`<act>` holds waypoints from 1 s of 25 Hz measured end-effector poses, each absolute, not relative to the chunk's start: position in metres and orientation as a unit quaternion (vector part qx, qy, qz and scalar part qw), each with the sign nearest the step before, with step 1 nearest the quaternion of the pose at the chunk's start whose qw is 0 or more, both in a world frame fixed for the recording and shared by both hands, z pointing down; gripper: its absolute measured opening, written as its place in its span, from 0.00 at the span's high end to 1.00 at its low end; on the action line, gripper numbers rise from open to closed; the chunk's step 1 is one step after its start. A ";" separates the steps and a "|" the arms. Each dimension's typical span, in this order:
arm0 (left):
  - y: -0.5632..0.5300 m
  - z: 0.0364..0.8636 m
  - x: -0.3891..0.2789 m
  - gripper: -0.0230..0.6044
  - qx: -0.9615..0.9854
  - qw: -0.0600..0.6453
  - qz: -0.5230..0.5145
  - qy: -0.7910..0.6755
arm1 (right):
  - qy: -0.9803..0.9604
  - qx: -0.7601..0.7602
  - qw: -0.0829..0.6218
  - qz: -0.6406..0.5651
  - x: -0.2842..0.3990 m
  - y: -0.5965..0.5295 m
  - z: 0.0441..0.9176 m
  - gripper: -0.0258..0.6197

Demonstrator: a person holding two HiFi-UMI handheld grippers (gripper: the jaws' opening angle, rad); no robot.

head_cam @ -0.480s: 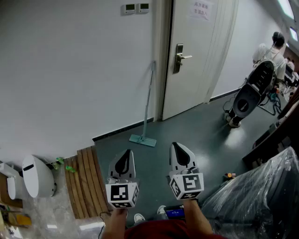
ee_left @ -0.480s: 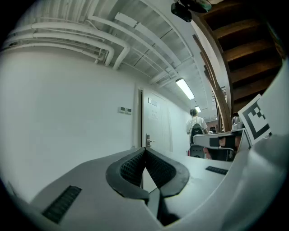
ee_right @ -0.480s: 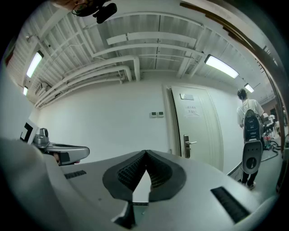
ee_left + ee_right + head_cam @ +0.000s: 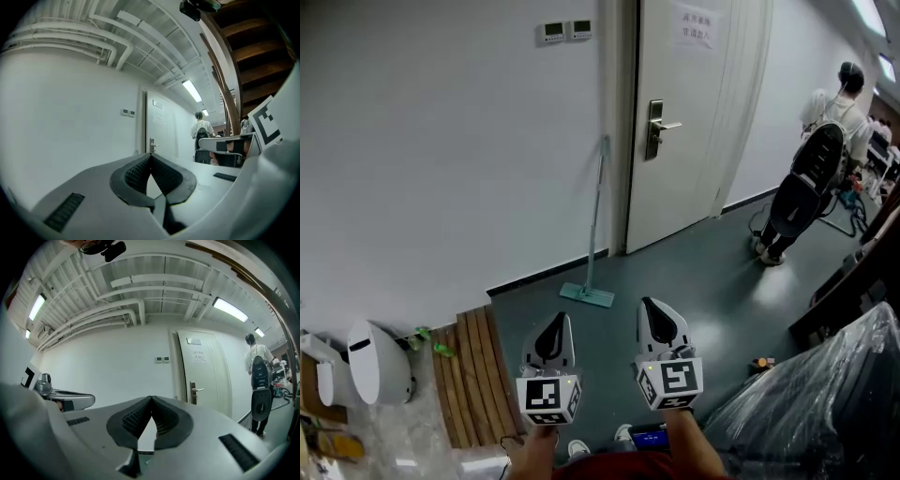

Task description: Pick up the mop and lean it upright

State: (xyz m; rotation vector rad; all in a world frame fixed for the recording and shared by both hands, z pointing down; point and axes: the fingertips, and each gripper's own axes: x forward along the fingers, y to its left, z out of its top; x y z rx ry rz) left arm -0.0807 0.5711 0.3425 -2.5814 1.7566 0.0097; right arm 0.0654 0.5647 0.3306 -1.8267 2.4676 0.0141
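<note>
While both grippers were held level and well back from the wall (image 4: 441, 141), nothing of the task was gripped. At the far left a rounded white device (image 4: 377, 361) was seen on the floor (image 4: 694, 272), with a set of wooden slats (image 4: 473, 370) just beside it. Next came the left gripper (image 4: 555, 328), its jaws pressed together on nothing. Beyond it, and well apart from it, the mop (image 4: 594, 216) was found leaning nearly upright, its handle resting against the wall just beside the door frame and the mop head (image 4: 587, 295) lying flat on the floor. The right gripper (image 4: 656, 317) was likewise closed and empty. Further right a white door (image 4: 694, 122) was shut, a person (image 4: 830, 122) was seen walking away, and plastic sheeting (image 4: 825, 403) filled the lower corner. The leaning was judged to be done already, so the step in hand was taken to be a check and a clean retreat. For this to be done well, the handle should be left untouched and both grippers kept clear of it. Should the lean be judged unsteady, the handle would best be taken near its middle by one gripper, and the mop head drawn slightly out from the wall so that sliding is prevented.
</note>
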 end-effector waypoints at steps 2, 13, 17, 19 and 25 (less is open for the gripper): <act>0.570 0.340 -0.075 0.94 -0.826 0.010 0.005 0.563 | 0.806 -0.591 0.040 0.009 0.067 0.564 0.326 0.93; 0.555 0.333 -0.001 0.94 -0.834 0.015 0.008 0.551 | 0.811 -0.582 0.051 0.009 0.109 0.549 0.321 0.93; 0.543 0.332 0.013 0.94 -0.836 0.014 0.008 0.549 | 0.809 -0.586 0.049 0.005 0.122 0.537 0.323 0.93; 0.538 0.333 0.014 0.94 -0.836 0.012 0.006 0.549 | 0.809 -0.586 0.049 0.002 0.123 0.531 0.324 0.93; 0.522 0.337 0.016 0.94 -0.836 0.014 0.007 0.548 | 0.812 -0.581 0.050 0.005 0.122 0.516 0.327 0.93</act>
